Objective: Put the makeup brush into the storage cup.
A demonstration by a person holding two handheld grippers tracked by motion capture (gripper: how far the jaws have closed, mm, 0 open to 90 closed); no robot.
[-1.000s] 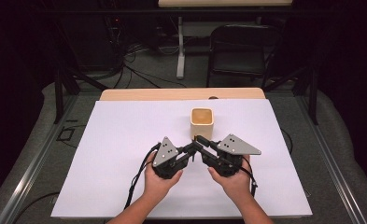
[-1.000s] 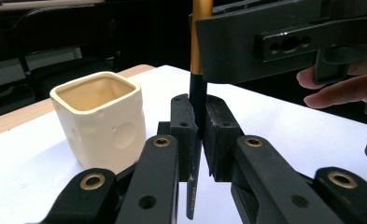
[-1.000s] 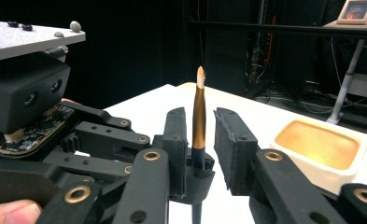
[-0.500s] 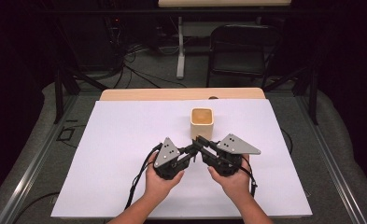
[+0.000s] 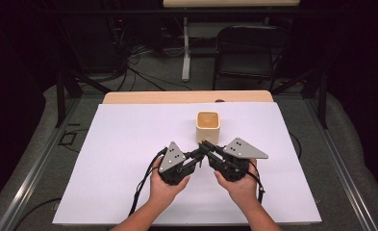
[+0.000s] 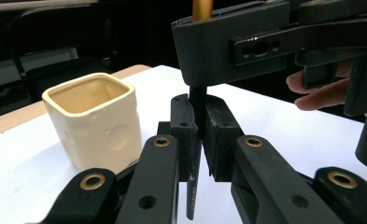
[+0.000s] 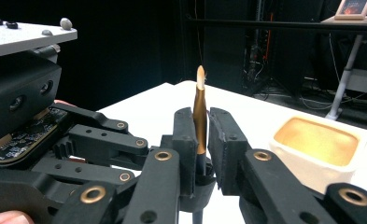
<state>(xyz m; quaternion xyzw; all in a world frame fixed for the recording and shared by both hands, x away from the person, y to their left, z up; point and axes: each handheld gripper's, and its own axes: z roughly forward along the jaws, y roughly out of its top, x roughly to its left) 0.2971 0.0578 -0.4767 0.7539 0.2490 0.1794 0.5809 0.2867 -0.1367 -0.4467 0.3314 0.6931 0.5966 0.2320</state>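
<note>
A thin brush (image 7: 200, 116) with a black handle, a gold ferrule and a pale tip stands upright at the centre of both gripper views, caught between both pairs of jaws. The left gripper (image 6: 198, 135) is pressed tight on the black handle low down, and the right gripper (image 7: 201, 140), whose jaws have just been closing, pinches the gold part higher up. In the high view the two grippers meet tip to tip just below the middle of the frame, the left gripper (image 5: 196, 156) and right gripper (image 5: 207, 148) each in one hand. There is one brush, one cream square cup (image 5: 208, 126) just above the jaws and apart from them, two grippers and two hands. All rests over a white sheet (image 5: 129, 144) on a wooden table (image 5: 186, 96); beyond it the dark room holds a folding chair (image 5: 246, 53), floor cables and a table leg.
</note>
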